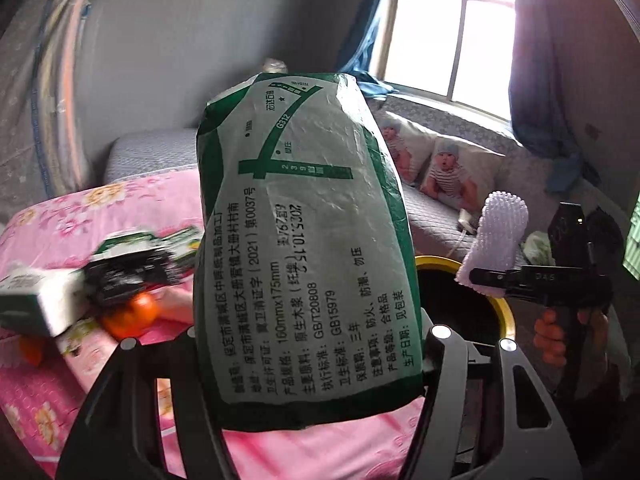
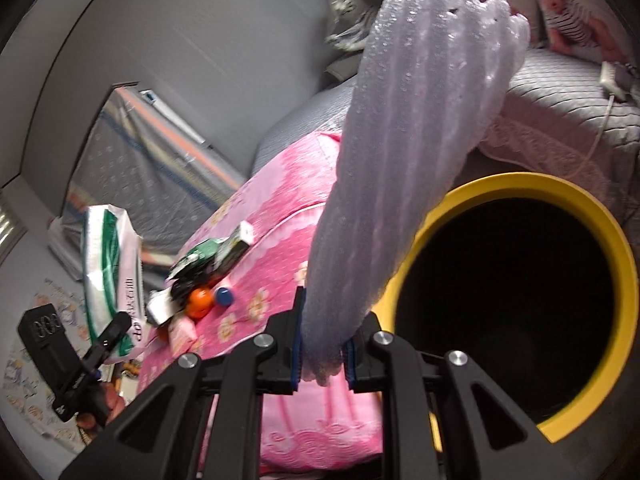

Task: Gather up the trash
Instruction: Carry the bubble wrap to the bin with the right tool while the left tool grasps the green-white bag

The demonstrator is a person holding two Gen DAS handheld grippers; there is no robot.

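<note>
My left gripper (image 1: 312, 344) is shut on a green-and-white tissue pack (image 1: 304, 208), which stands upright and fills the middle of the left wrist view. My right gripper (image 2: 322, 360) is shut on the lower end of a long piece of pale bubble wrap (image 2: 408, 140) that leans over the black bin with the yellow rim (image 2: 624, 280). The bin's rim (image 1: 506, 312) also shows behind the pack, with the right gripper (image 1: 494, 278) and its bubble wrap (image 1: 500, 232) above it. In the right wrist view the left gripper (image 2: 114, 334) holds the pack (image 2: 108, 264) at far left.
A pile of green cartons (image 2: 216, 256), an orange ball (image 2: 200, 300) and a blue cap (image 2: 224, 296) lies on the pink flowered bedspread (image 2: 280, 216). A grey couch with baby-print pillows (image 1: 448, 176) and a white charger (image 2: 612, 76) lie beyond the bin, under a window (image 1: 452, 44).
</note>
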